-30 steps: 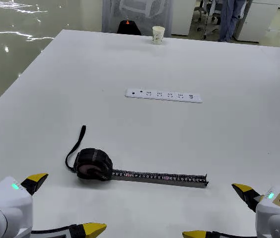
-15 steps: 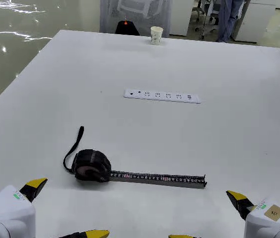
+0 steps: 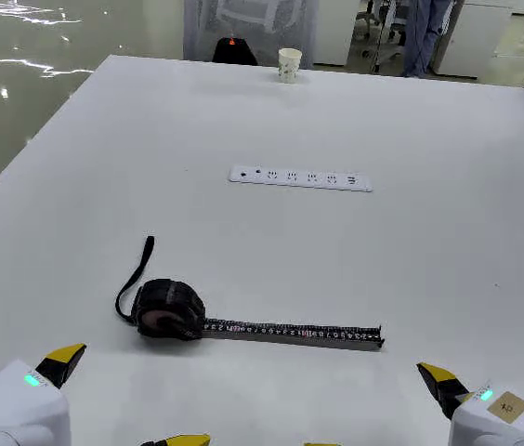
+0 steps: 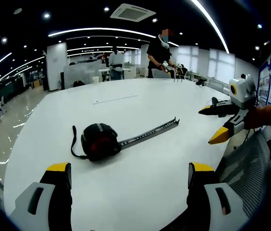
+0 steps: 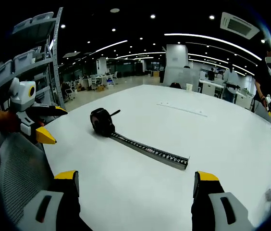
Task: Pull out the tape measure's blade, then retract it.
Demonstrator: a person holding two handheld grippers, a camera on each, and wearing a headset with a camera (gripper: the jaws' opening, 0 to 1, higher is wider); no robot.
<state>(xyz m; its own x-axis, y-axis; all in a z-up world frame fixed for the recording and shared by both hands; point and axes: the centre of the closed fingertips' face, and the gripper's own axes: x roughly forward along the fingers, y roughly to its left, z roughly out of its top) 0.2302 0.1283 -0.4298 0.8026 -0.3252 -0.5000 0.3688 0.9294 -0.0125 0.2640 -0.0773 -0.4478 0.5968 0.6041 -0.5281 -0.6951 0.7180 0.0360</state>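
Observation:
A black tape measure (image 3: 164,309) lies on the white table (image 3: 336,121), its wrist strap (image 3: 136,269) curling off to the far left. Its blade (image 3: 292,332) stays pulled out flat to the right, ending in a hook (image 3: 379,336). The same case (image 4: 99,141) and blade (image 4: 150,133) show in the left gripper view, and the case (image 5: 102,120) and blade (image 5: 150,150) in the right gripper view. My left gripper (image 4: 128,175) is open at the near left edge, empty. My right gripper (image 5: 135,183) is open at the near right, empty, short of the blade's tip.
A white power strip (image 3: 300,177) lies across the middle of the table. A paper cup (image 3: 288,64) stands at the far edge beside a mesh chair (image 3: 243,28). People stand at desks beyond the table.
Both grippers have dropped back toward the near edge of the picture. The tape measure and its blade lie as before.

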